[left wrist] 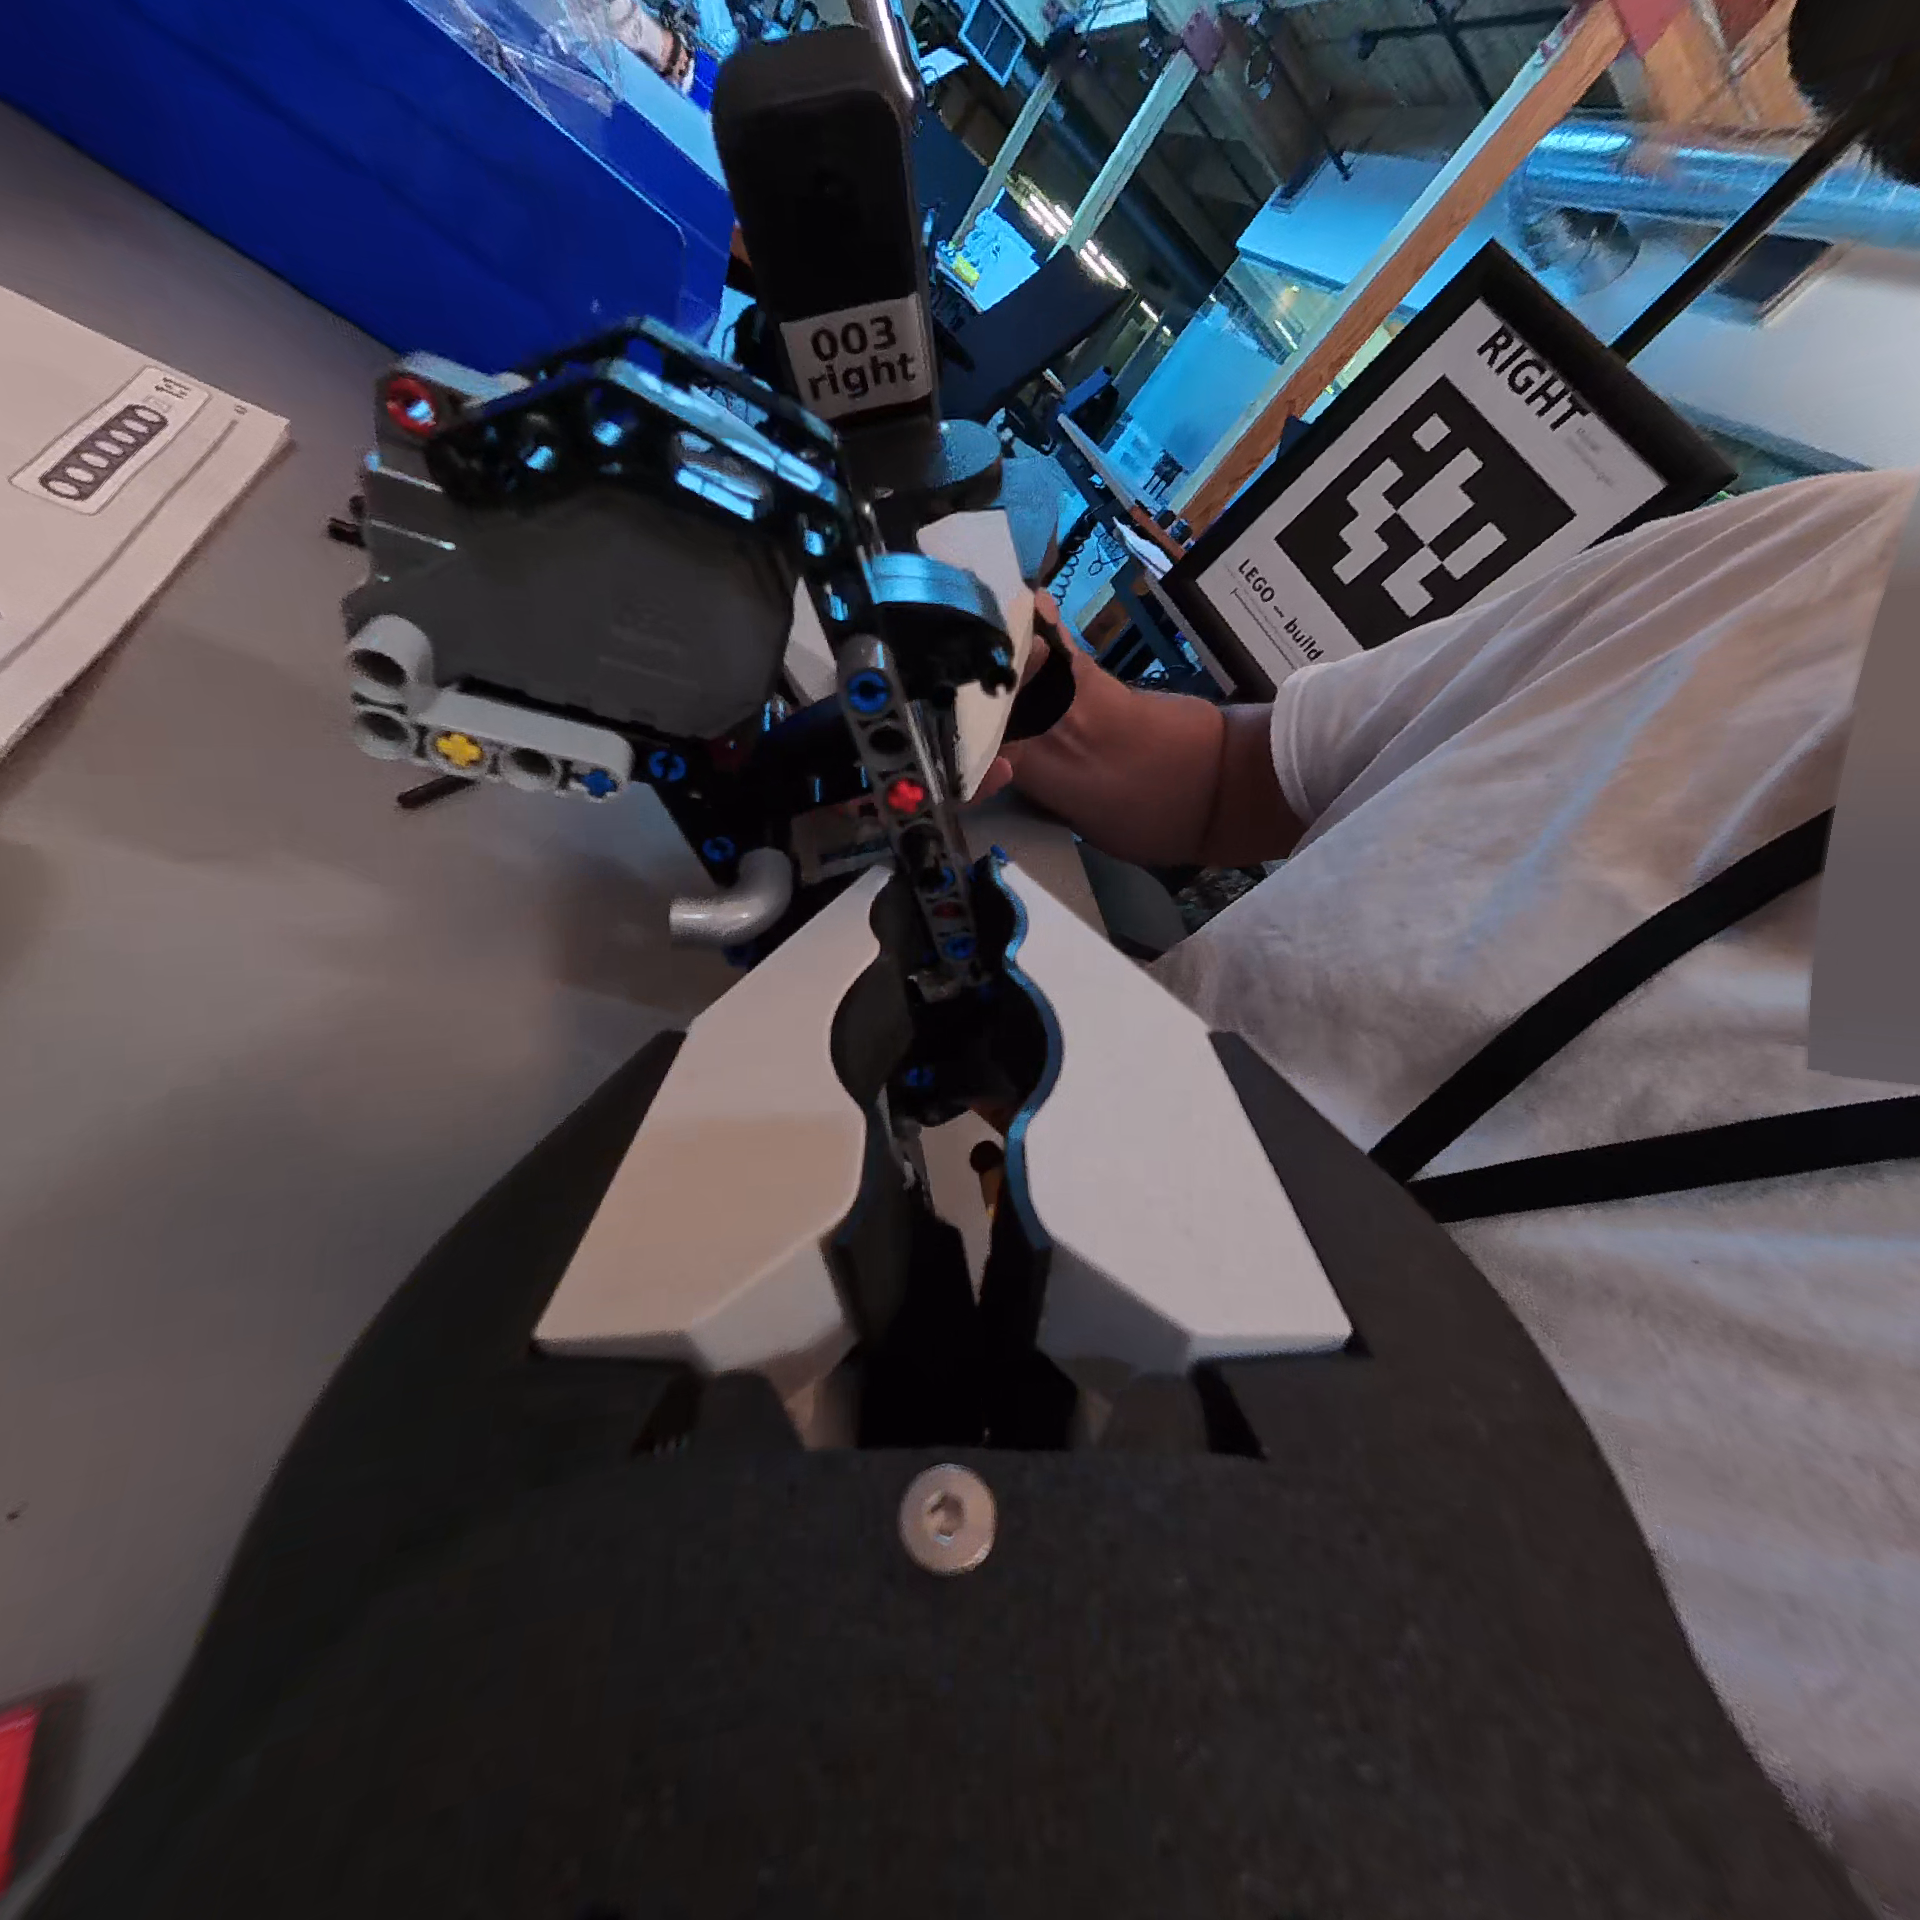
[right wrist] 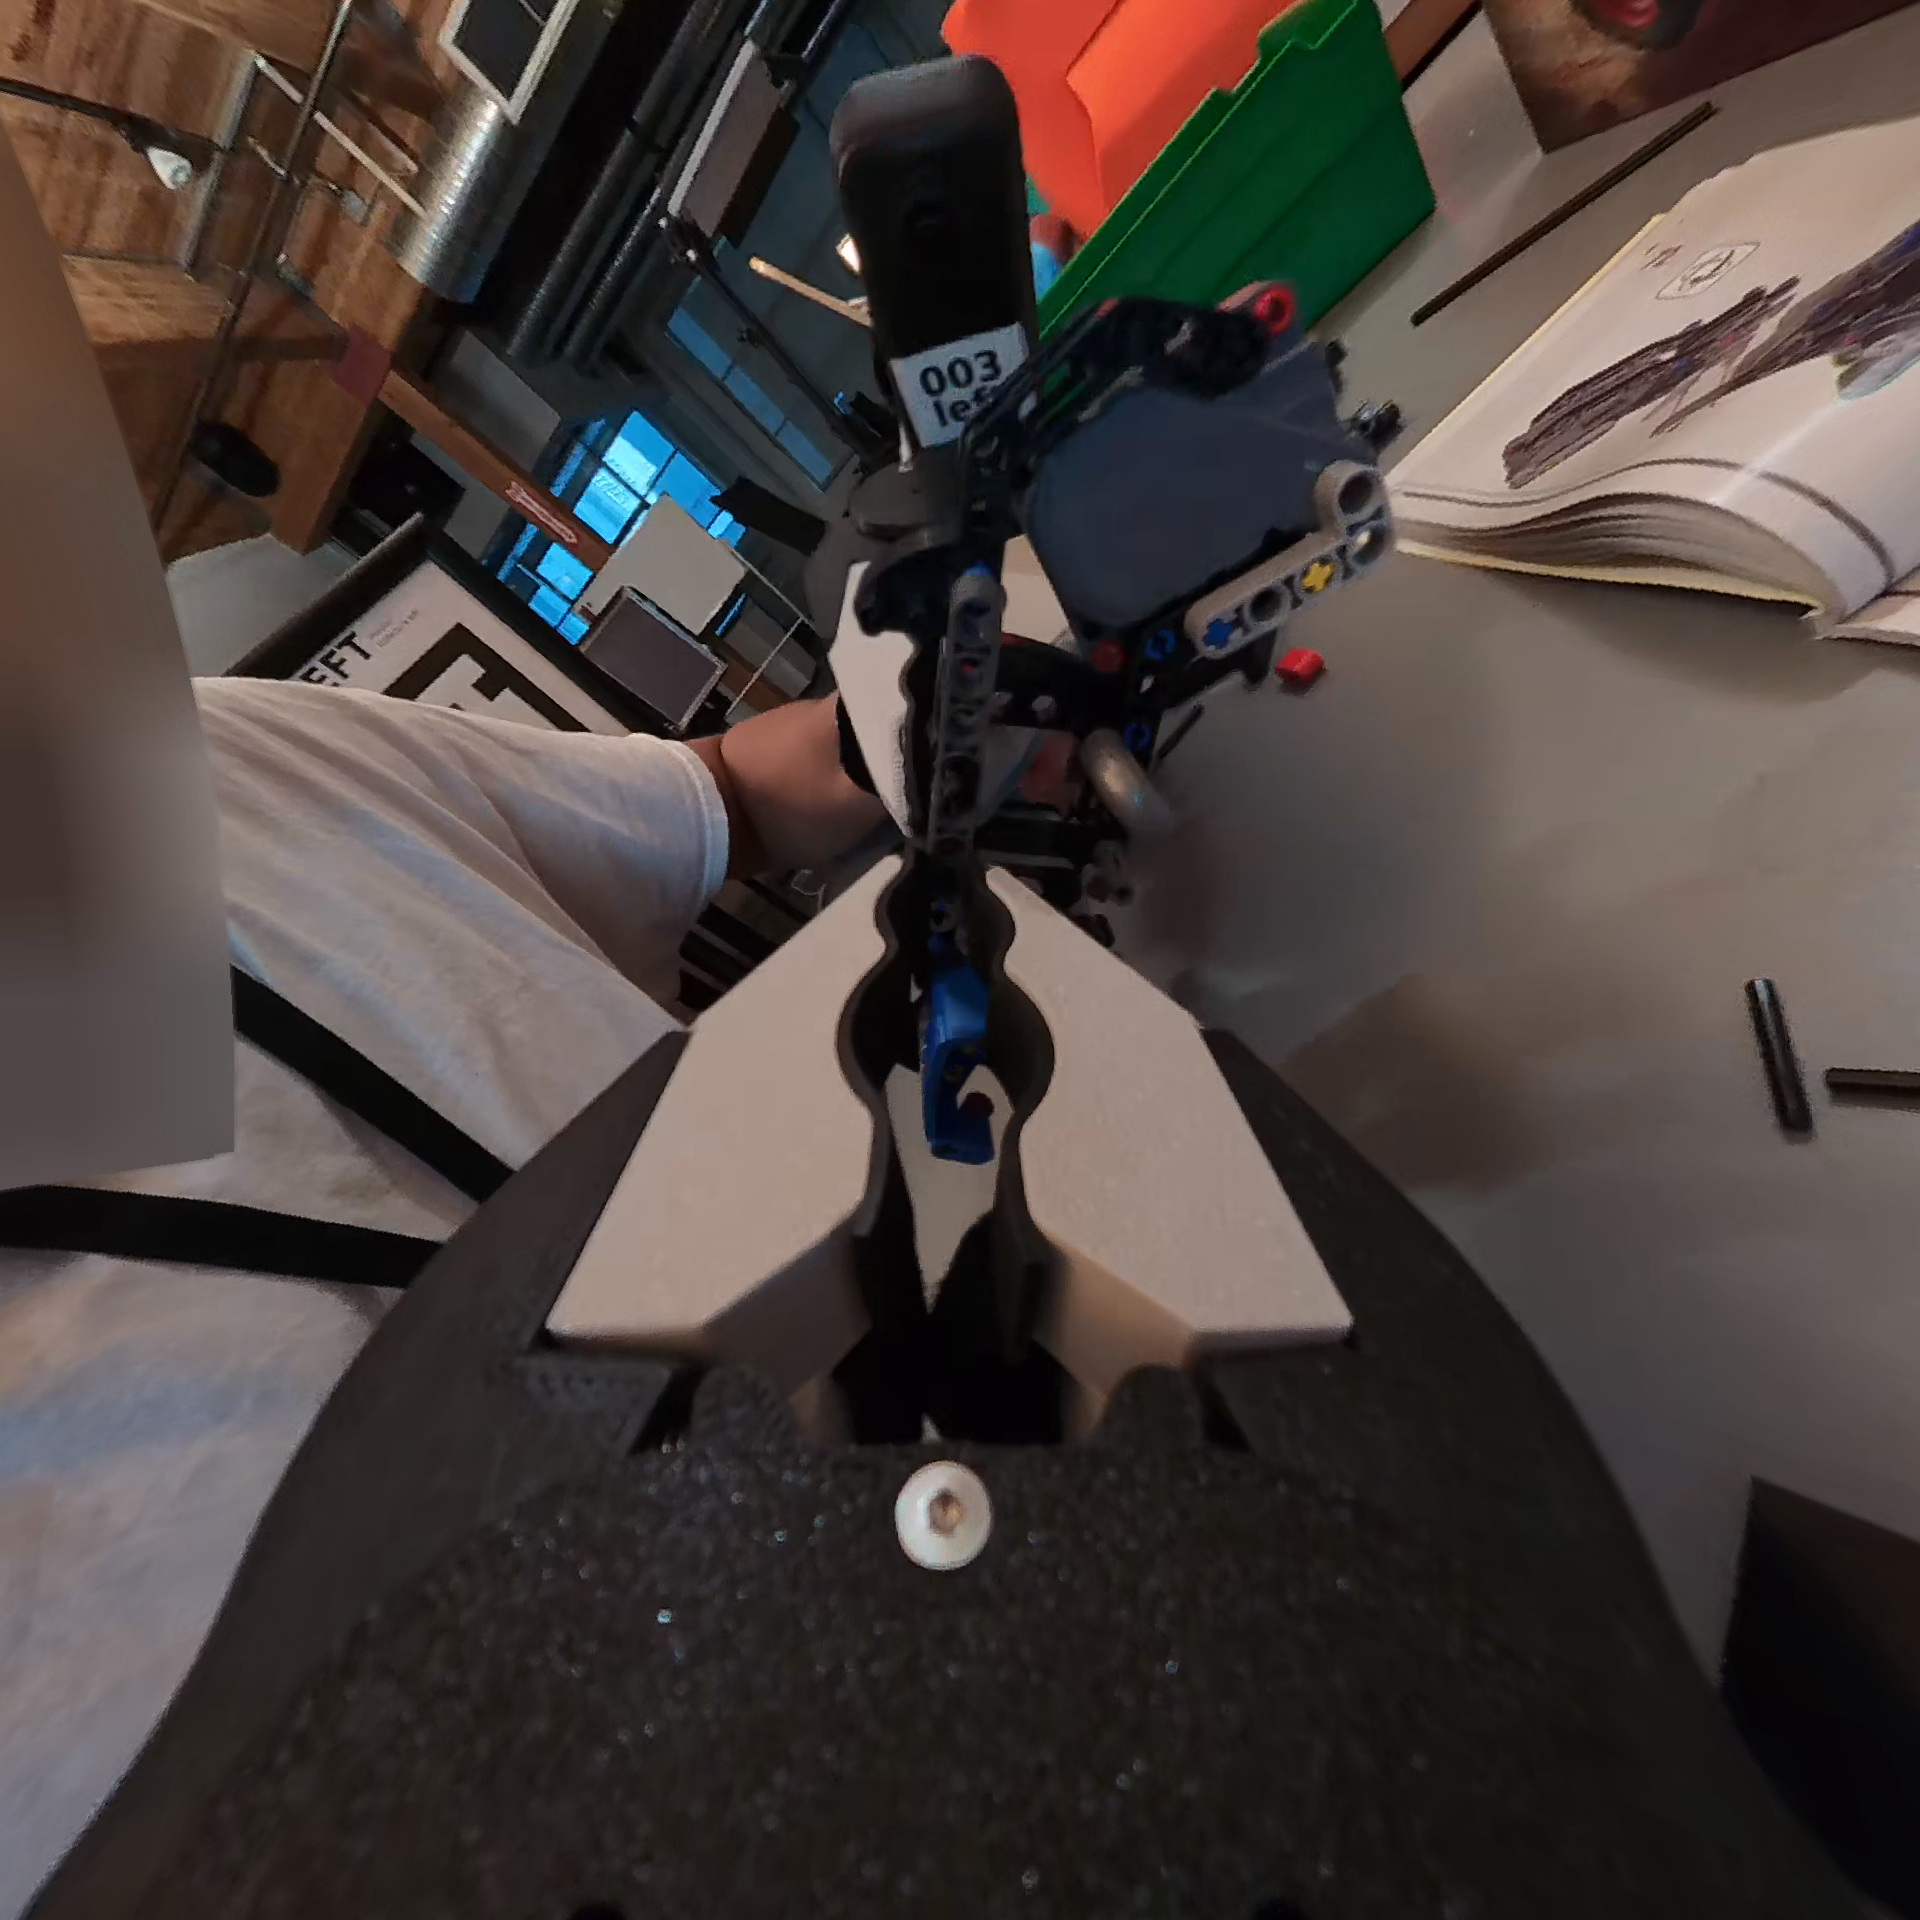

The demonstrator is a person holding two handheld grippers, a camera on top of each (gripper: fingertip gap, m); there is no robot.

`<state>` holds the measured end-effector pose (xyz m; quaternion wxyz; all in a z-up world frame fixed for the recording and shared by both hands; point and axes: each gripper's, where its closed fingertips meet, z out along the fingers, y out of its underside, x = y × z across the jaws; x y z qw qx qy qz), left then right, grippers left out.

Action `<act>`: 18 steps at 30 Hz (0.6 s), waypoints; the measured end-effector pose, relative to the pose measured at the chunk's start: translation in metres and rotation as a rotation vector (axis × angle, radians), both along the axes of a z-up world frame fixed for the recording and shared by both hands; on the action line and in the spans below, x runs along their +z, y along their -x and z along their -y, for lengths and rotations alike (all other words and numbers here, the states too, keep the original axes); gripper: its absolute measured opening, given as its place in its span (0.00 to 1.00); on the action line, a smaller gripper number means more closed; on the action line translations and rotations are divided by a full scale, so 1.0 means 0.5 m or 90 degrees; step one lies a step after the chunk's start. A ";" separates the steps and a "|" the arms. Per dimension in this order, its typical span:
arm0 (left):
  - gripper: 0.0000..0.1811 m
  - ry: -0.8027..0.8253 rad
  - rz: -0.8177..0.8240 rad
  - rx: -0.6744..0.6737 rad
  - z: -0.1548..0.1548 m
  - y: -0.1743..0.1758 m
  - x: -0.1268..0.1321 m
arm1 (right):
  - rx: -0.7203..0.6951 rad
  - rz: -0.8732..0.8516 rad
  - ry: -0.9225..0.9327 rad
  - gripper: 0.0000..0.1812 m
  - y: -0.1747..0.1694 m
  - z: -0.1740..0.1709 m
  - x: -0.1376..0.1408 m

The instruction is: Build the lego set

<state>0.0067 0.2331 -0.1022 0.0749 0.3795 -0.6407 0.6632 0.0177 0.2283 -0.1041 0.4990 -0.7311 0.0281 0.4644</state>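
Between the left tongs, a grey holed beam of the lego model is clamped; the right tongs grip its other end, holding the model above the bench, manual beyond.

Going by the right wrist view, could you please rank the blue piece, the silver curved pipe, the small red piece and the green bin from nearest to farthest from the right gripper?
1. Blue piece, between the right gripper fingers.
2. Silver curved pipe, just ahead, right.
3. Small red piece, on the table, farther right.
4. Green bin, far back.
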 end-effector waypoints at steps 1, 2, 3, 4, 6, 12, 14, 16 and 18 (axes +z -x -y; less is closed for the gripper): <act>0.04 0.000 0.000 -0.001 0.001 0.001 0.002 | 0.004 -0.005 -0.002 0.03 0.001 0.001 0.002; 0.04 -0.003 0.002 0.001 0.000 0.000 0.002 | 0.002 -0.002 -0.004 0.03 0.000 0.000 0.003; 0.04 -0.007 0.001 0.000 0.000 0.000 0.002 | 0.004 0.002 -0.001 0.03 0.001 0.001 0.002; 0.04 -0.011 0.002 -0.002 0.000 0.001 0.002 | 0.006 0.007 0.001 0.03 0.001 0.001 0.002; 0.04 -0.015 0.005 -0.006 -0.001 0.003 0.005 | 0.008 0.015 -0.002 0.03 0.003 0.001 0.008; 0.03 -0.028 0.008 -0.021 0.003 0.011 0.008 | -0.038 -0.006 -0.047 0.06 -0.030 -0.001 0.042; 0.04 -0.030 0.004 -0.025 0.007 0.011 0.006 | -0.037 -0.005 -0.049 0.05 -0.028 0.000 0.041; 0.04 -0.029 0.001 -0.025 0.009 0.011 0.005 | -0.020 0.007 -0.039 0.04 -0.012 -0.002 0.033; 0.04 -0.031 -0.001 -0.028 0.010 0.014 0.005 | -0.018 0.014 -0.040 0.03 -0.008 -0.003 0.033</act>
